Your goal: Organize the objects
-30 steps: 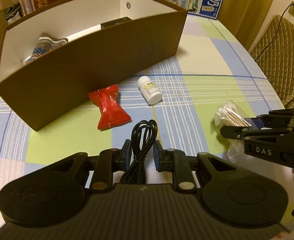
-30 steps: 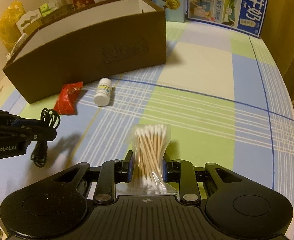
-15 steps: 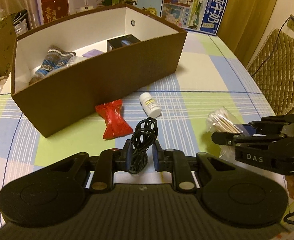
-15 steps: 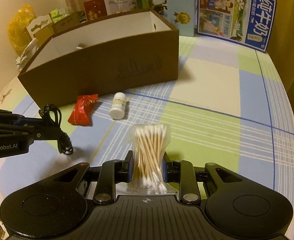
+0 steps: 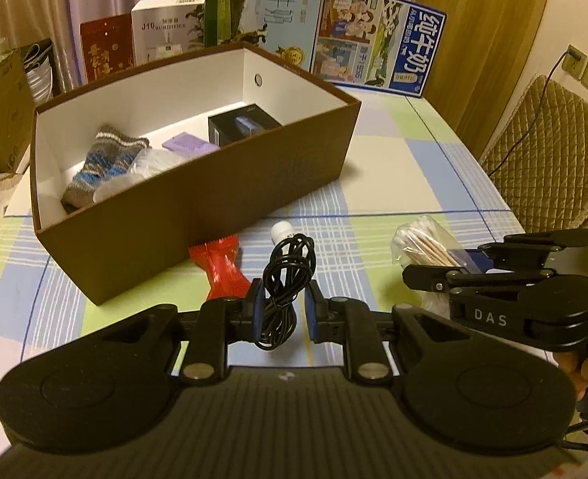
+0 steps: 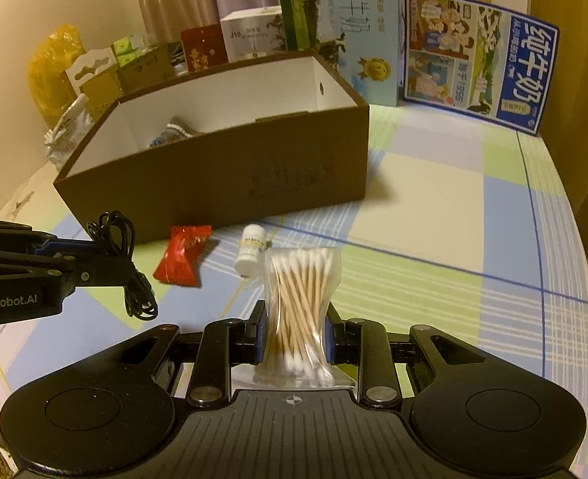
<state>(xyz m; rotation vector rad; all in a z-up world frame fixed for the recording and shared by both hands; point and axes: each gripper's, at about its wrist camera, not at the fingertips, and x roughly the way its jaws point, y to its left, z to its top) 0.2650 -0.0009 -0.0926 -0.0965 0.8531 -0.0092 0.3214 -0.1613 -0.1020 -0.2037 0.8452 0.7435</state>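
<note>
black cable (image 5: 284, 279) pinched between left fingers (image 5: 256, 311) | swab bag (image 6: 300, 303) pinched between right fingers (image 6: 259, 333), apparently airborne

My worktop (image 6: 434, 215) wears a checked cloth of blue, green and cream. On it stand a brown open box (image 6: 230, 175), and just before that a red snack packet (image 6: 182, 255) beside a small white bottle (image 6: 250, 251) lying flat.

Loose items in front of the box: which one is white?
The small bottle, lying on its side on the tablecloth; the wrapped snack beside it is red.
</note>
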